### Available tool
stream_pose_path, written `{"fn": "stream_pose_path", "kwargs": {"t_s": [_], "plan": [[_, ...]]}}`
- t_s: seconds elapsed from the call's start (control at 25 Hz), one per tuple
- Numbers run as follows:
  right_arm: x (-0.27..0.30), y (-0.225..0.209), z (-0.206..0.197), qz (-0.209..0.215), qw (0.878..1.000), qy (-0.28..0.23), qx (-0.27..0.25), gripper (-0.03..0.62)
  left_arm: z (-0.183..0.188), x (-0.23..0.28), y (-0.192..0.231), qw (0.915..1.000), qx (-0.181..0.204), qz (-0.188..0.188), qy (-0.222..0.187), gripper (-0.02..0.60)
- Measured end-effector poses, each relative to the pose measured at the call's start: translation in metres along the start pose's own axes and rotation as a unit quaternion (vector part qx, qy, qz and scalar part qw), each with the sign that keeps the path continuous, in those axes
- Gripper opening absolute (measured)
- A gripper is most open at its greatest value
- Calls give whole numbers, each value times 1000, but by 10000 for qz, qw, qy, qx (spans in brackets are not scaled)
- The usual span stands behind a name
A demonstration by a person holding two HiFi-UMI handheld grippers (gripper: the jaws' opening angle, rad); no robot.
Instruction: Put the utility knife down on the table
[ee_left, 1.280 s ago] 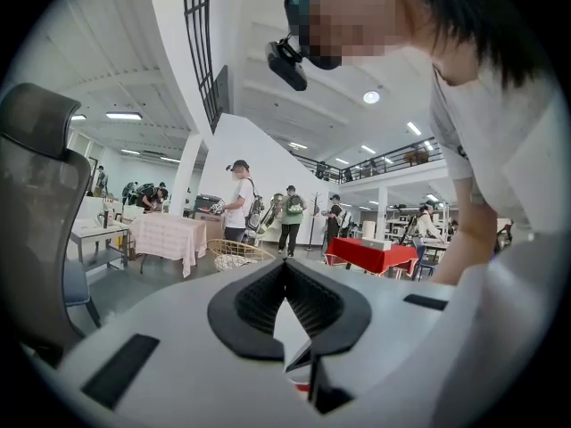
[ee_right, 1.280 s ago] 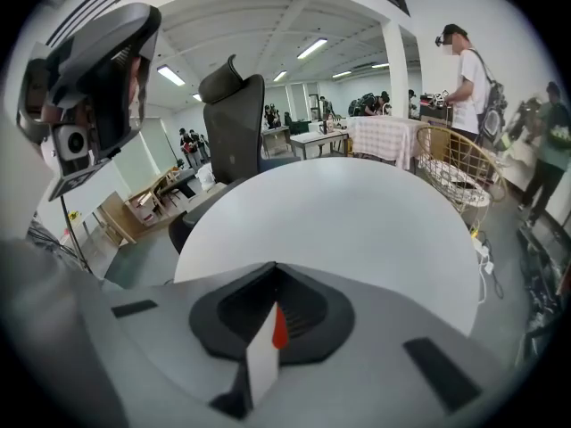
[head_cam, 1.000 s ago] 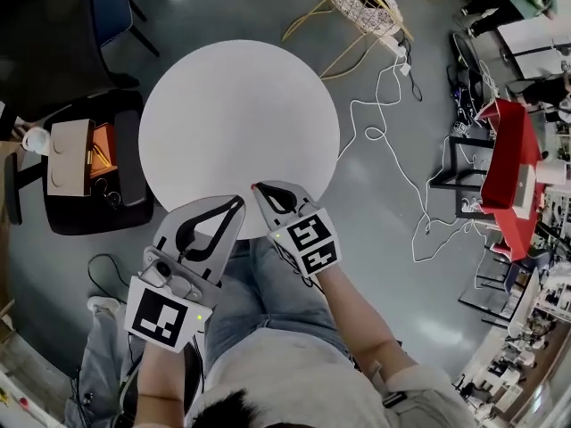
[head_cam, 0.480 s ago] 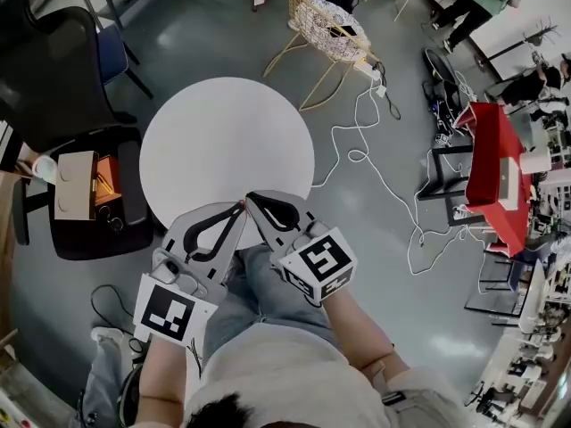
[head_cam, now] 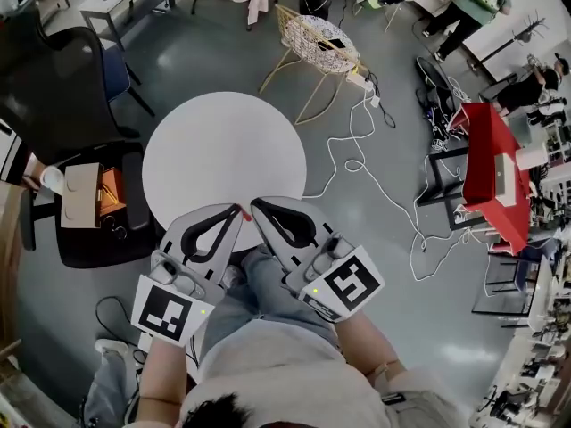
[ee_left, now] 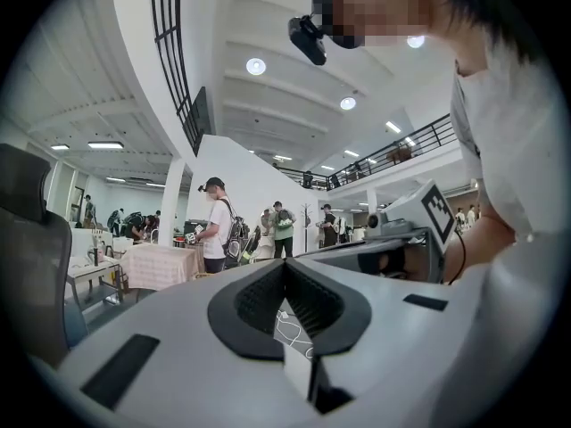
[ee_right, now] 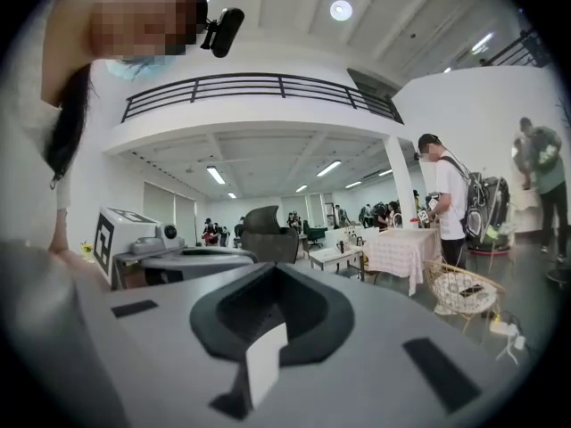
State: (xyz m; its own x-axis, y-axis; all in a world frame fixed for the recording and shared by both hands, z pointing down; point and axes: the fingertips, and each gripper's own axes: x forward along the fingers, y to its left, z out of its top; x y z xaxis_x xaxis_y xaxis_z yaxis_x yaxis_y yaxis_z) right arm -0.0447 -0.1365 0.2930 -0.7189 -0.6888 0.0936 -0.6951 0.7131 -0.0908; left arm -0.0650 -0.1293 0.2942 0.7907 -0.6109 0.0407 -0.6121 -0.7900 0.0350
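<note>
Grey polished floor (head_cam: 375,239) fills most of the head view. Against it the round white table (head_cam: 223,141) is seen smaller and farther off than a second ago, its top bare. Both tools have been drawn back toward the person's lap. The left gripper (head_cam: 239,209) and the right gripper (head_cam: 254,205) are now held with their tips almost touching, just at the table's near edge, where earlier they reached over it. The right one has also been rolled, so that a single face of its black-and-white marker cube (head_cam: 350,285) is turned upward.

No utility knife is found in any view, neither on the table nor in either tool. From this it is judged that the putting-down is either already finished out of sight or not under way; which of the two cannot be settled here.

What the head view leaves unclear is supplied by the gripper views. The left gripper's jaws are pressed together at the tips, and only floor and a thin white cable (ee_left: 287,324) are seen through the loop behind them. The right gripper's jaws are likewise closed on nothing.
</note>
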Motion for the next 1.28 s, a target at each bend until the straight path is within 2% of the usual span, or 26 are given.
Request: {"fn": "stream_pose_path", "kwargs": {"t_s": [0.2,1.28], "plan": [[-14,12,17,120,9994,-272,-203,8,9,-4,-8,10000,36,45,-55,9],[-44,37,39,386,9970,-526,-424,8,34,-19,-43,9992,236,108,-300,9]]}}
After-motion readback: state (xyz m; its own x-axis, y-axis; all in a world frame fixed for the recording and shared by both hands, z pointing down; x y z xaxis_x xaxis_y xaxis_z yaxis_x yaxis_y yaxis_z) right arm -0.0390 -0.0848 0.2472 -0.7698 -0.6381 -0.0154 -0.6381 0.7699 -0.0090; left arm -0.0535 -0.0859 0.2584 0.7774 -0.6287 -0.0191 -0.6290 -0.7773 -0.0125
